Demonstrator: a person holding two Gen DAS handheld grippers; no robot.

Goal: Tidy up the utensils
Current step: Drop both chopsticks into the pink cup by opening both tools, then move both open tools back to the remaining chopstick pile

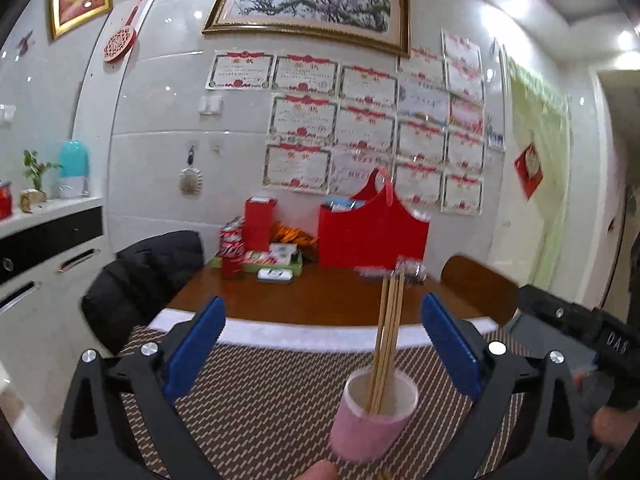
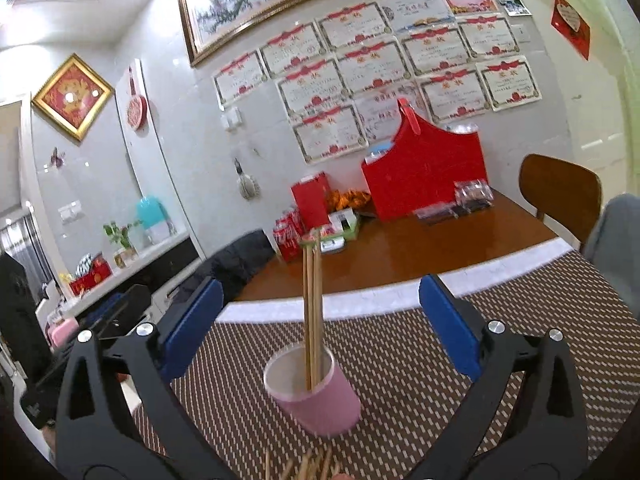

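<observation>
With both claws spread wide and nothing between the pads, this reads as a gap between picks, my guess, not something the frames prove.

Left gripper: blue pads far apart, no contact with anything. Pink cup sits ahead of it, toward the right-hand pad, standing on the woven placemat. Right gripper: same state, pads apart and empty, cup roughly centred ahead of it.

Where the task items are:
- Chopsticks stand in the cup, leaning on its rim, tips up. Count unclear from blur, looks like 3 or 4.
- More loose chopsticks lie flat on the mat at the bottom edge of the right view, near side of the cup. Those look like the remaining work.

Why the layout makes sense: cup is upright with its mouth open, so sticks drop in end-first and lean on the rim. Cup is light-looking and the sticks are tall, so a sideways knock could tip it.

Background only: wooden table, red box, soda cans, all well beyond the mat. Other gripper's black body shows at the right edge of the left view.
</observation>
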